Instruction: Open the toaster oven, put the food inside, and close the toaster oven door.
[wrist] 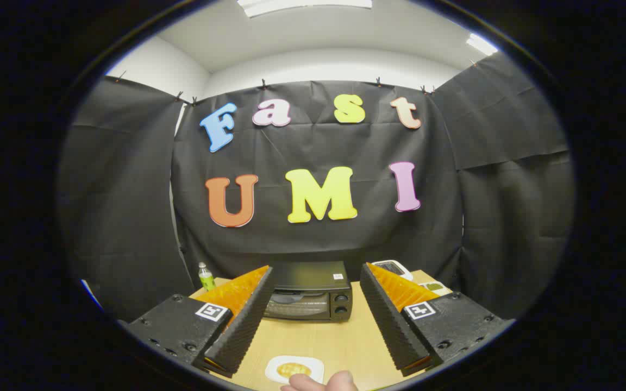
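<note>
Gripper view. The gripper [313,309] is held above the wooden counter [318,339]; its 2 fingers [245,320] are spread wide apart and hold nothing.

1 white plate [294,369] lies on the counter between the fingers, at their near end, and carries 1 piece of golden-brown food [293,370]. A person's hand [321,383] shows just beside the plate's near edge; contact cannot be confirmed.

The black toaster oven [310,291] stands on the counter beyond the fingertips, well apart from the plate. Its door is shut. Its front faces the gripper, its long axis runs crosswise to the fingers, and 2 knobs sit at its right end.

A green-labelled bottle [206,277] stands left of the oven.
</note>
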`<state>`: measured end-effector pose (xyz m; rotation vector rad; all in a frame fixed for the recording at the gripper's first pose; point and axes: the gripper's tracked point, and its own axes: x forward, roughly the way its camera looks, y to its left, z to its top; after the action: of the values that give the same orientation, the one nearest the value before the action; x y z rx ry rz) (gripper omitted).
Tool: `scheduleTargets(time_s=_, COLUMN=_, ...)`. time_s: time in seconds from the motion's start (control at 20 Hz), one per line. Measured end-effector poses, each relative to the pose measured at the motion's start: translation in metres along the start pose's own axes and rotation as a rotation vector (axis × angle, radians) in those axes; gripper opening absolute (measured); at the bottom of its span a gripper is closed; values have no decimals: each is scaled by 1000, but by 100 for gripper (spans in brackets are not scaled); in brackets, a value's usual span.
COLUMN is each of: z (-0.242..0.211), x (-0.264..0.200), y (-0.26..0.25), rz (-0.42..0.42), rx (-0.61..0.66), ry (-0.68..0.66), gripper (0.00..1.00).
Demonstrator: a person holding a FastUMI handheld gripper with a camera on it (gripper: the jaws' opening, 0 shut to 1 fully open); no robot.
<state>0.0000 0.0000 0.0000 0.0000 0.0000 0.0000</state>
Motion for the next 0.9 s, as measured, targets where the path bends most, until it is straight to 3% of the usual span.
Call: scheduleTargets(time_s=0.9, z=-12, x=6, y=15, rz=48, rx=6, ry=27, gripper=100)
